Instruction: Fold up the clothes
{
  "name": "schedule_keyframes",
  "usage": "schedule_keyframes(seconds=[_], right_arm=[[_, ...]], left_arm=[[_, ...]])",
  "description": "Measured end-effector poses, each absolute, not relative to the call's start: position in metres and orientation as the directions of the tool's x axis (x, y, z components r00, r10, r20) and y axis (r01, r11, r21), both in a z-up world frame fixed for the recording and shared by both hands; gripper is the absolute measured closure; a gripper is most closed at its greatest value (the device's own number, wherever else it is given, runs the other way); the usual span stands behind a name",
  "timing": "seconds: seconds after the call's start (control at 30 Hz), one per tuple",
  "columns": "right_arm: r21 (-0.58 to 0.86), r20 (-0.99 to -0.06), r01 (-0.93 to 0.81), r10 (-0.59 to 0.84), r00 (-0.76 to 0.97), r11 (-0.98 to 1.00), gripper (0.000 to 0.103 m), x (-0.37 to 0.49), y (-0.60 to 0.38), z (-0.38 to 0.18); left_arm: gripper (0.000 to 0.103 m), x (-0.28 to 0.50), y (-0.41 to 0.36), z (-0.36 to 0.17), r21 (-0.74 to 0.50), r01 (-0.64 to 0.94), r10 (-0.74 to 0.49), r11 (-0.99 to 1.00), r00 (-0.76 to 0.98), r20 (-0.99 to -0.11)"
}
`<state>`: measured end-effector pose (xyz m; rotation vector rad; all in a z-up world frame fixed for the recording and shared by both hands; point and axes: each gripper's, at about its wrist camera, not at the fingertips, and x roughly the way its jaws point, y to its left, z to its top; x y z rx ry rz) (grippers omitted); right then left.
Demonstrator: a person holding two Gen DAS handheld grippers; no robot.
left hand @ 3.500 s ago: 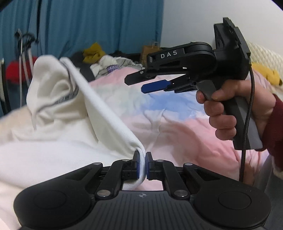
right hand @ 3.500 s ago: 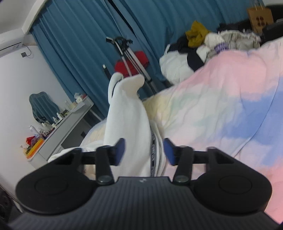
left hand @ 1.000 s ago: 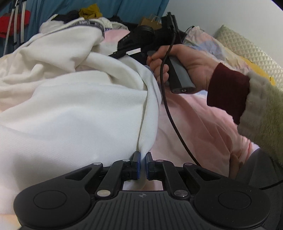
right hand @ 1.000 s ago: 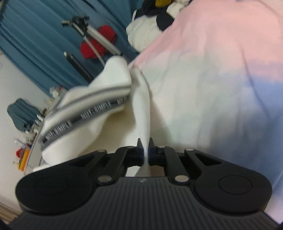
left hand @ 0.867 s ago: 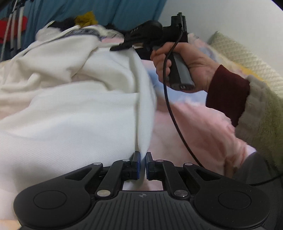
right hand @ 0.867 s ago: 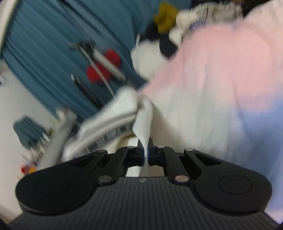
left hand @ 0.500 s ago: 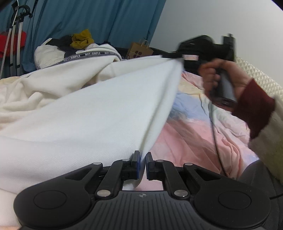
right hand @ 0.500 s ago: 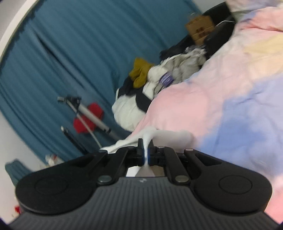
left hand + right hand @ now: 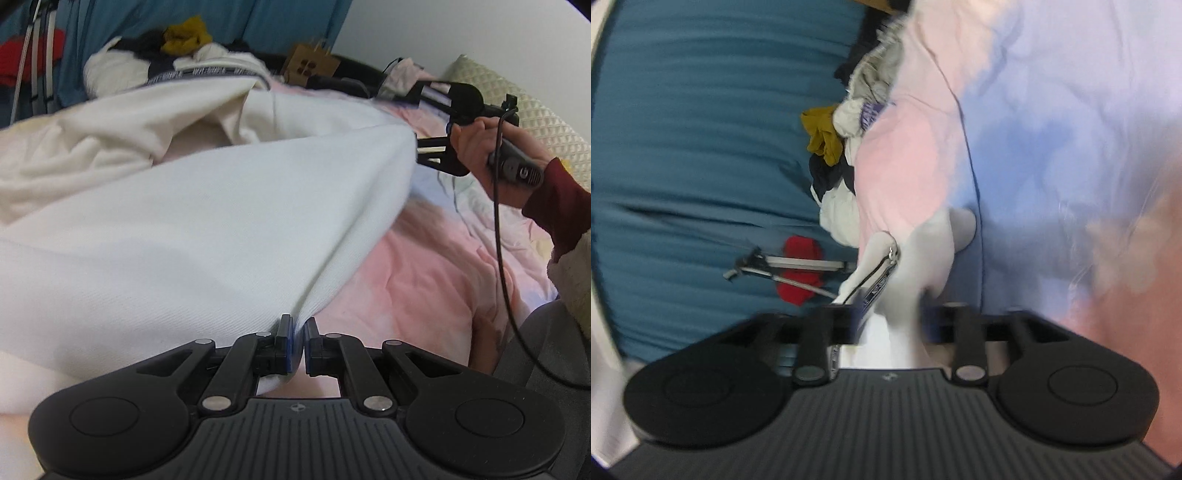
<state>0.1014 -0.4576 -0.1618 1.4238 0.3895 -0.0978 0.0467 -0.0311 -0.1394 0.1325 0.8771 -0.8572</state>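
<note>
A white hoodie (image 9: 192, 218) with a grey lettered band (image 9: 207, 72) lies spread over the bed. My left gripper (image 9: 298, 345) is shut on its hem corner at the near edge. The hem stretches up to the right gripper (image 9: 424, 147), held in a hand at the far right of the left wrist view. In the blurred right wrist view the right gripper (image 9: 892, 321) has its jaws apart, with white hoodie fabric (image 9: 923, 254) lying between them.
The bed has a pink, blue and yellow duvet (image 9: 424, 266). A pile of clothes (image 9: 177, 40) sits at the far end by blue curtains (image 9: 701, 110). A brown paper bag (image 9: 312, 66), a quilted pillow (image 9: 546, 122) and a tripod with red cloth (image 9: 798, 269) are around.
The right gripper has opened its jaws on the hoodie and rolled sideways, dropping lower toward the bed. My left gripper keeps its grip on the hem.
</note>
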Motion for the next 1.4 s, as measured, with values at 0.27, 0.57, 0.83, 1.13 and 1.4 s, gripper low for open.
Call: schedule_keyframes(seconds=[0.27,0.57,0.83,1.13,1.4], right_arm=[[0.938,-0.335,0.297,0.259,0.906,0.178,0.043,0.153,-0.473,-0.184],[0.824,-0.369,0.271,0.108,0.923,0.498,0.097,0.168,-0.458,-0.148],[0.678,-0.141,0.272,-0.242,0.96,0.683,0.098,0.095,-0.462,-0.084],[0.76,-0.602,0.617,-0.136,0.787,0.205,0.097,0.073,-0.523,-0.212],[0.71,-0.612,0.647,-0.211,0.762,0.28,0.097,0.084,-0.508,-0.191]], left_arm=[[0.097,0.06,-0.025,-0.148,-0.26,0.687,-0.589,0.679,0.299,-0.751],[0.097,0.064,-0.024,-0.146,-0.278,0.694,-0.628,0.664,0.316,-0.711],[0.096,0.064,-0.03,-0.133,-0.277,0.71,-0.697,0.648,0.404,-0.593],[0.095,0.072,-0.039,-0.152,-0.262,0.686,-0.639,0.679,0.376,-0.671],[0.043,0.069,0.002,-0.124,-0.362,0.542,-0.616,0.759,0.415,-0.67]])
